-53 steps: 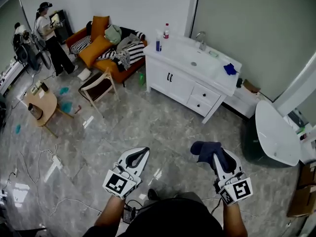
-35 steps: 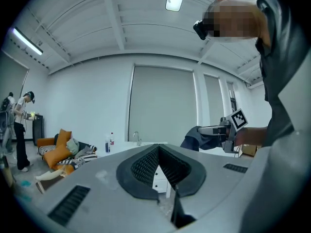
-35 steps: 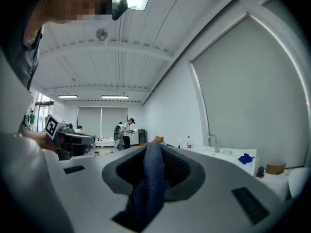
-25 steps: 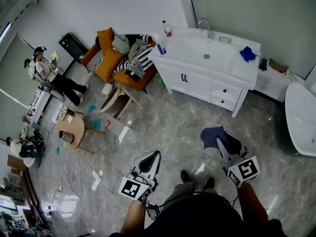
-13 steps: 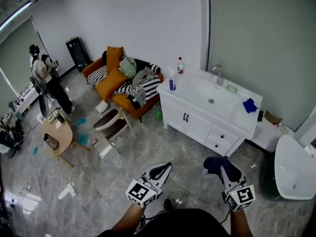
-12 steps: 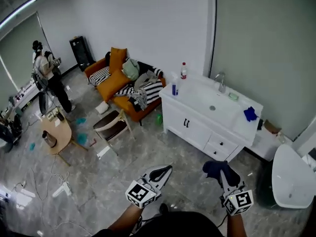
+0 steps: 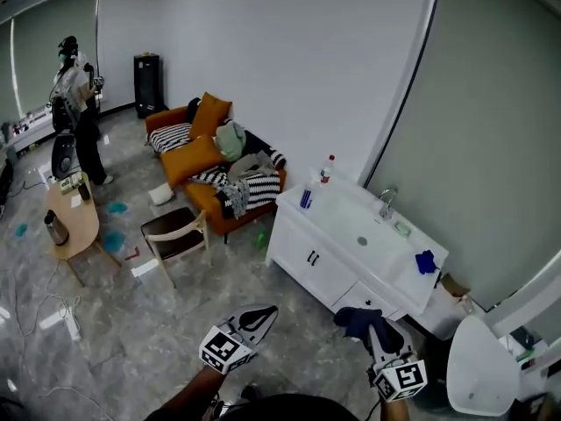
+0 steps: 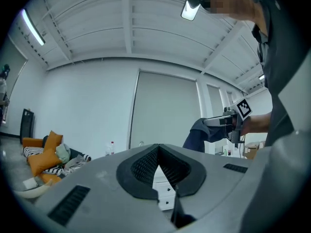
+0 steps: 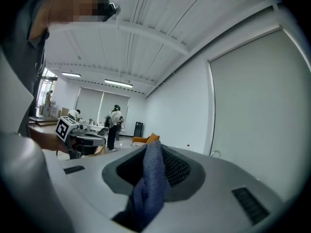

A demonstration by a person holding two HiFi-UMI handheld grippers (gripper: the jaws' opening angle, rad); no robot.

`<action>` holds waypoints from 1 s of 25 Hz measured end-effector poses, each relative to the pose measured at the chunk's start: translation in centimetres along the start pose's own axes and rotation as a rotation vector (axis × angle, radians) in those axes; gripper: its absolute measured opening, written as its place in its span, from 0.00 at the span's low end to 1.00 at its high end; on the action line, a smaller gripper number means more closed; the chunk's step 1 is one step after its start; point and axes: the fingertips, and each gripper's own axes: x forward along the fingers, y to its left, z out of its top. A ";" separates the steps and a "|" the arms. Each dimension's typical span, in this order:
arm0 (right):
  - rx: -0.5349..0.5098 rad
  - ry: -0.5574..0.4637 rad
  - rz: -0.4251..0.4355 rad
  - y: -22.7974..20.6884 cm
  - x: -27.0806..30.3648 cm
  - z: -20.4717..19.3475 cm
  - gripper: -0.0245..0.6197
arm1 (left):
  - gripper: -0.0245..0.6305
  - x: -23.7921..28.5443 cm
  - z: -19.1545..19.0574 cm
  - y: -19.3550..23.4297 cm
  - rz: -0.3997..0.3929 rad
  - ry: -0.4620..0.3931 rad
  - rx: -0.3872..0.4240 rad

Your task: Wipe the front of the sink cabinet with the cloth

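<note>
Nearest, the left gripper [image 7: 260, 313] is held low with its jaws closed tip to tip and nothing between them; the left gripper view shows only the white cabinet drawers through the gap behind the tips. To its right, the right gripper [image 7: 372, 329] is clamped on the dark blue cloth [image 7: 352, 319], which bunches over the jaw tips and hangs down between the pads in the right gripper view [image 9: 151, 181].

Just beyond the cloth stands the sink cabinet [image 7: 304, 254], white, its doors and drawers facing the person. The cloth is still apart from that front, so no wiping has begun: the cloth is in hand and the whole front is left to do.

Against the frames of the last two seconds, both grippers keep the same posture and grip, but the cabinet now sits much closer to the right gripper, and more of the far room shows, with the orange sofa [image 7: 186, 159] and a person [image 7: 75, 90] far left.
</note>
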 end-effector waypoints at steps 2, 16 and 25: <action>0.002 0.021 0.013 0.1 0.8 -0.7 0.18 | 0.04 0.2 -0.5 0.2 0.001 0.000 -0.019; 0.111 0.056 0.124 -6.2 10.3 -5.4 0.18 | 0.04 9.2 -2.2 3.7 0.064 0.115 -0.042; 0.204 0.102 0.159 -14.1 16.7 -11.3 0.18 | 0.04 17.6 -4.4 7.0 0.136 0.187 -0.009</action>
